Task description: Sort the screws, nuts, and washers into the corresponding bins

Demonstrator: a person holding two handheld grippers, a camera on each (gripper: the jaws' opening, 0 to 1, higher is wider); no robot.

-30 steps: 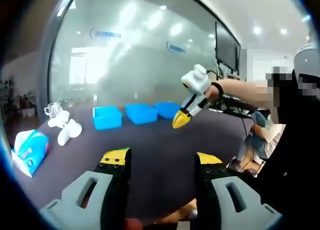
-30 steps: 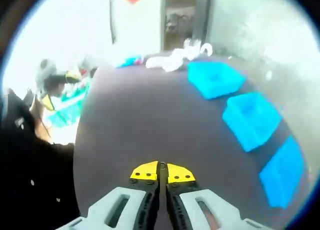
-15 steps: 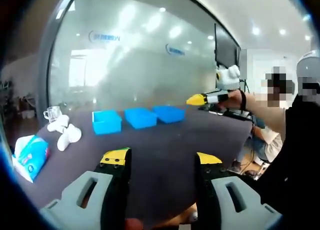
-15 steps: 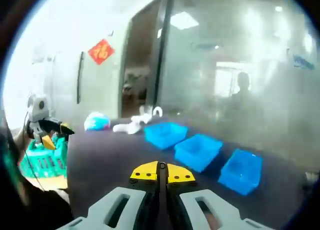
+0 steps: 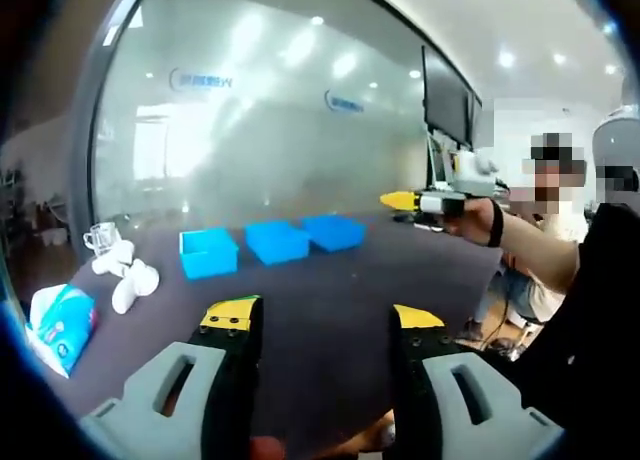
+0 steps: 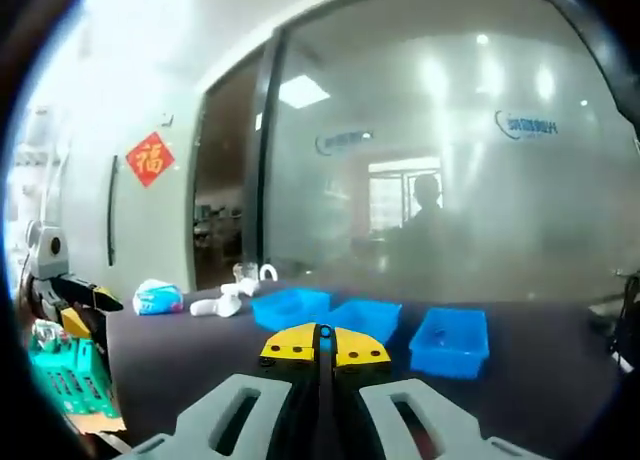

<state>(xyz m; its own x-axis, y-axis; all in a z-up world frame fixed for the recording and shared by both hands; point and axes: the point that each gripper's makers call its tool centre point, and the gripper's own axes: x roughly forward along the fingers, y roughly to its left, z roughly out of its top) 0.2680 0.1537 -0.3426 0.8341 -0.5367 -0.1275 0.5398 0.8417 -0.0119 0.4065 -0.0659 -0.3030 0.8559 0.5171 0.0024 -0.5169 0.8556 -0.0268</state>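
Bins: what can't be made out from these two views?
- Contents of the three blue bins: walls and the low camera angle hide the insides in both views.
- Screws, nuts, washers: none discernible on the dark table; too small or blurred.
- Right gripper in the left gripper view: distant, jaw state unclear there.
- Left gripper in the right gripper view: cut by the left edge.

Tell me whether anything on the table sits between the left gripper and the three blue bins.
Nothing visible does. Bare dark table runs from the open left gripper to the blue bins. The white objects and the tissue pack lie off to one side.
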